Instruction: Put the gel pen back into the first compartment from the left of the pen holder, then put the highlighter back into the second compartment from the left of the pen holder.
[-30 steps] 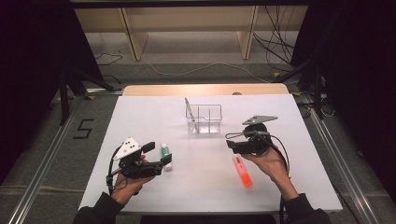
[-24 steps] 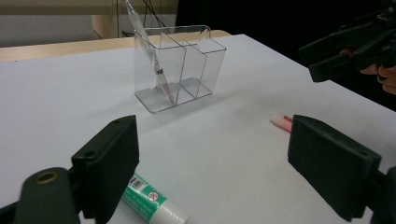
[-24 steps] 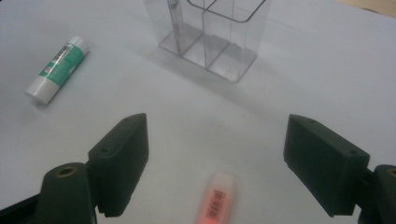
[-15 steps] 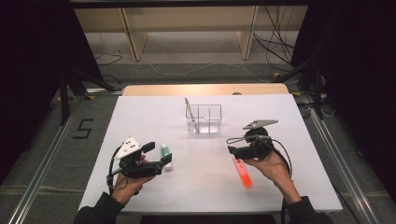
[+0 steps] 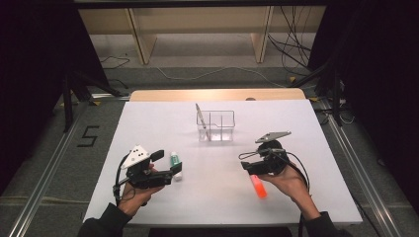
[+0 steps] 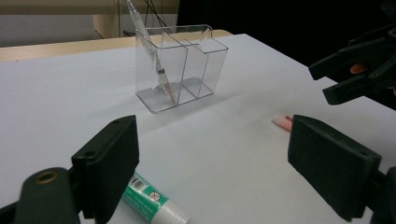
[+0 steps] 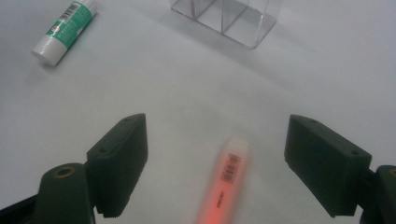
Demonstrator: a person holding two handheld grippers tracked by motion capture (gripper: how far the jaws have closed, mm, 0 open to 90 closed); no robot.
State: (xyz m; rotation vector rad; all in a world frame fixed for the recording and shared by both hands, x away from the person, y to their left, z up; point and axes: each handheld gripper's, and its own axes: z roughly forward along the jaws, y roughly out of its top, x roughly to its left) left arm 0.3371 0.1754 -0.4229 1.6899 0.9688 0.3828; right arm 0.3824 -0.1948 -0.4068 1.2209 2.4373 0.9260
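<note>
Light falls evenly from above onto the white table [image 5: 296,123], which reads bright while the surroundings beyond it sink into near black. Shadows are soft and short: a faint grey one lies just beside the clear organizer [image 6: 180,65], whose walls catch small pale glints. In the right gripper view the orange marker [image 7: 224,186] is blurred and smeared, its label barely legible, and the jaws below it look soft-edged. The high view is grainy and low in detail
</note>
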